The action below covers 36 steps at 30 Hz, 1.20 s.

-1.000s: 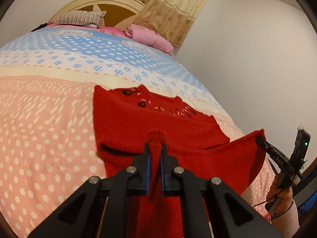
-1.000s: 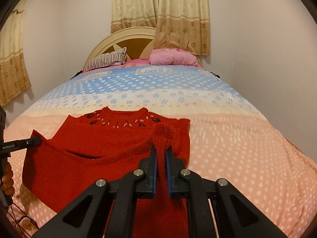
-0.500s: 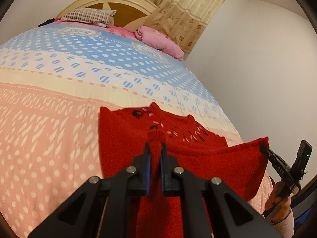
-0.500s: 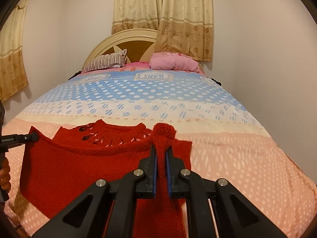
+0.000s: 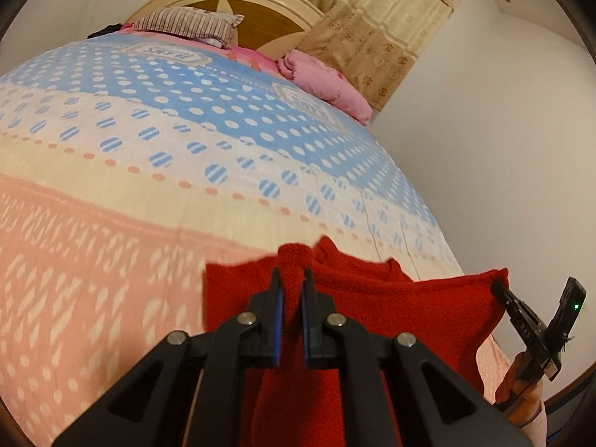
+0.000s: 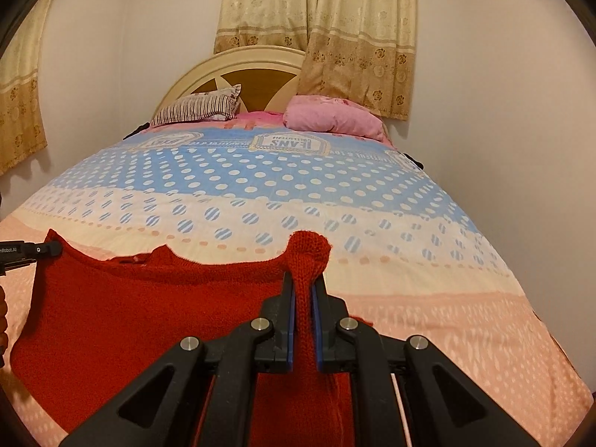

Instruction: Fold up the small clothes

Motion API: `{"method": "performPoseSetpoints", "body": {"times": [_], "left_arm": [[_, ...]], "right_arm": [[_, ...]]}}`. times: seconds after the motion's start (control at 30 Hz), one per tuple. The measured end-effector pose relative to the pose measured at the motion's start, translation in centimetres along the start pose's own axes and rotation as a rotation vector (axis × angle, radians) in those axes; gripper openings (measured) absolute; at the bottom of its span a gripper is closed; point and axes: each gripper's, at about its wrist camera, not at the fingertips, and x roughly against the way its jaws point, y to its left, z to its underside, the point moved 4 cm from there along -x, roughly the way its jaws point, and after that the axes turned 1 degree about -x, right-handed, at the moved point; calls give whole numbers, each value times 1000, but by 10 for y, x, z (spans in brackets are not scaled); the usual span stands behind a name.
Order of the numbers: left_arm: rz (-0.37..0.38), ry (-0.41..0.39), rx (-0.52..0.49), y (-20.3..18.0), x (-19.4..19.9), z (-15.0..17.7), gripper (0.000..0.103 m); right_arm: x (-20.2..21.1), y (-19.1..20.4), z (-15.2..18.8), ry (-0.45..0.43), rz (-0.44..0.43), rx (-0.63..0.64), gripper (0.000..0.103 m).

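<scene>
Both corners are up: the left hand-held gripper [image 5: 291, 284] and right hand-held gripper [image 6: 302, 282] each pinch the red sweater [image 6: 156, 309], raised over the bed [image 6: 335, 201]. Mid-fold, I'd say; next, carry this edge forward evenly and lay it flat.

you hold a plain red knit sweater [image 6: 141, 305] in black grippers with blue pads [image 6: 291, 320]. your bedspread [image 6: 260, 186] runs blue with white dots, cream with striped blue dots, then peach with white flecks. 1 pillow [image 6: 197, 108] is striped, 1 pillow [image 6: 331, 119] pink; curtains [image 6: 335, 18] beige floral.
</scene>
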Motion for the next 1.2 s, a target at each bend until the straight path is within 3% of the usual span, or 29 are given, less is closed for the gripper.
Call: {"method": "performPoseSetpoints", "body": {"times": [0.27, 0.47, 0.6, 0.73, 0.83, 0.9, 0.97, 1.03, 1.13, 1.2], "left_arm": [[-62, 13, -38, 6, -45, -23, 8], [-149, 81, -61, 16, -81, -11, 8], [-148, 106, -23, 28, -89, -5, 9], [-145, 137, 0, 33, -96, -4, 15], [-196, 154, -32, 28, -95, -4, 21], [-247, 161, -53, 25, -91, -4, 37], [-283, 146, -57, 21, -77, -2, 39], [-285, 141, -62, 15, -64, 2, 43], [-340, 117, -128, 0, -41, 12, 55], [-380, 104, -179, -10, -32, 20, 55]], "right_arm": [[-55, 2, -9, 17, 46, 1, 7], [-111, -3, 15, 129, 79, -6, 7], [-130, -6, 31, 198, 80, -14, 7], [-142, -5, 37, 257, 82, -2, 7], [-152, -1, 41, 318, 103, 26, 7], [-154, -1, 42, 327, 129, 41, 17], [-152, -1, 41, 326, 183, 59, 28], [-144, -4, 37, 304, 166, 40, 29], [-101, -14, 19, 156, 164, -30, 33], [-67, -18, 10, 72, 163, -82, 54]]}}
